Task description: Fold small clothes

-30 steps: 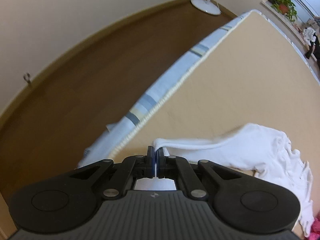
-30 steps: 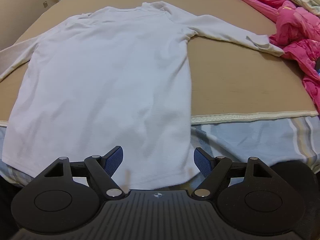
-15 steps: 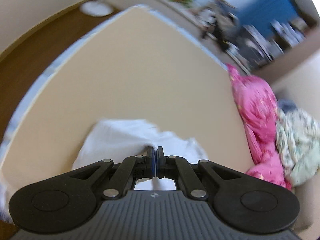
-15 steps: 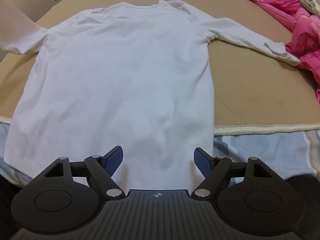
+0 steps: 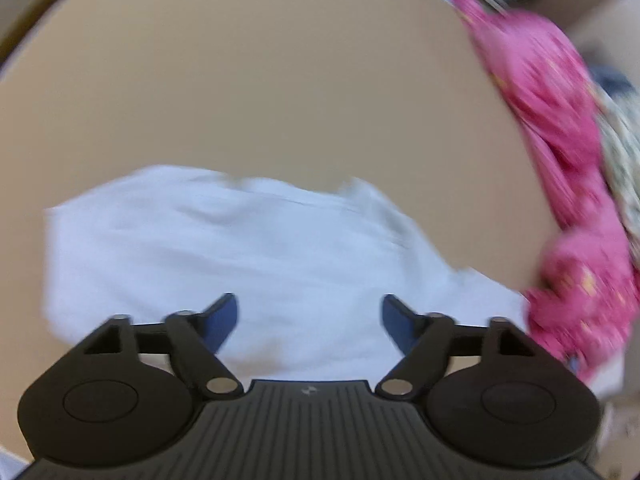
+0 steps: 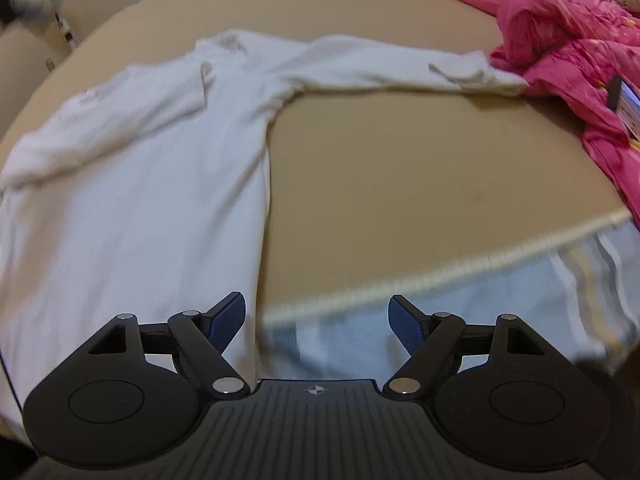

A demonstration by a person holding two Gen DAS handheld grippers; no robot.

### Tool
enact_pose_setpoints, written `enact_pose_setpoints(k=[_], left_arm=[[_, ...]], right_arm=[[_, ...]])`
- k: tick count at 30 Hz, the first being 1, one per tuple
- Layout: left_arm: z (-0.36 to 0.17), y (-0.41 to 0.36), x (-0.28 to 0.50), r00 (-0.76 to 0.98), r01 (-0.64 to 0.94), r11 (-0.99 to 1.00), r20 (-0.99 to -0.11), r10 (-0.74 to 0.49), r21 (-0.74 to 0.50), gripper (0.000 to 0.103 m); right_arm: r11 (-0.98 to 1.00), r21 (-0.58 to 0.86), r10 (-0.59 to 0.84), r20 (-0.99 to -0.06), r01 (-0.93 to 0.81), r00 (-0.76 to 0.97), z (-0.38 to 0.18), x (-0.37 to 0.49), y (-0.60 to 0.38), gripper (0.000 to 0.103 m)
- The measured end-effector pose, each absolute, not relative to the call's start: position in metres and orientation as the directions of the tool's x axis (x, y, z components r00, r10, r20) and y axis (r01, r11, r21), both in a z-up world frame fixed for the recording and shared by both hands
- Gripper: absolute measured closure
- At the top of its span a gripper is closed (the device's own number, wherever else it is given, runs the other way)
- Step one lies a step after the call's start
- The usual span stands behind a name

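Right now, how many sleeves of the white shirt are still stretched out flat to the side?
1. The right sleeve stretches out toward the pink bedding. The left sleeve is already folded across the white shirt.

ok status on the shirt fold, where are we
Left gripper jaws just opened, nothing between them; right gripper open, empty. White shirt flat on bed, left sleeve folded across, right sleeve still out. Pink blanket touching that cuff.

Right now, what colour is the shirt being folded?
White, plain; the shirt shows best in the right wrist view.
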State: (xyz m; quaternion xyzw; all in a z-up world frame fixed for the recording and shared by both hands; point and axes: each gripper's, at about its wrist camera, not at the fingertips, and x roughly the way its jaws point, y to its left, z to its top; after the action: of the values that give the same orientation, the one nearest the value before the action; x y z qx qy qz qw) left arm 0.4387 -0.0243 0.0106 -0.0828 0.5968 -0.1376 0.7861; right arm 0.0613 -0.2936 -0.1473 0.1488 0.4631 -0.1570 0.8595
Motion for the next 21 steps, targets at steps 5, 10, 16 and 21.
enact_pose_setpoints(k=[5, 10, 16, 21], left_arm=[[-0.027, 0.097, 0.427, 0.345, -0.065, 0.99, -0.934, -0.095, -0.125, 0.015], [-0.089, 0.168, 0.407, 0.284, -0.181, 0.981, -0.959, -0.011, -0.065, 0.015], [-0.133, 0.193, 0.413, 0.232, -0.226, 0.967, -0.971, -0.062, -0.115, 0.015], [-0.141, 0.165, 0.417, 0.257, -0.192, 0.974, -0.964, -0.072, -0.124, 0.015]], right_arm=[[0.907, 0.271, -0.019, -0.738, 0.323, 0.674, -0.13, 0.141, -0.303, 0.023], [0.888, 0.381, 0.087, -0.688, 0.257, 0.721, -0.134, 0.256, -0.292, 0.023], [0.884, 0.282, 0.022, -0.821, 0.371, 0.571, -0.171, 0.353, -0.266, 0.051], [0.933, 0.301, 0.088, -0.722, 0.197, 0.687, -0.113, 0.354, -0.231, 0.094]])
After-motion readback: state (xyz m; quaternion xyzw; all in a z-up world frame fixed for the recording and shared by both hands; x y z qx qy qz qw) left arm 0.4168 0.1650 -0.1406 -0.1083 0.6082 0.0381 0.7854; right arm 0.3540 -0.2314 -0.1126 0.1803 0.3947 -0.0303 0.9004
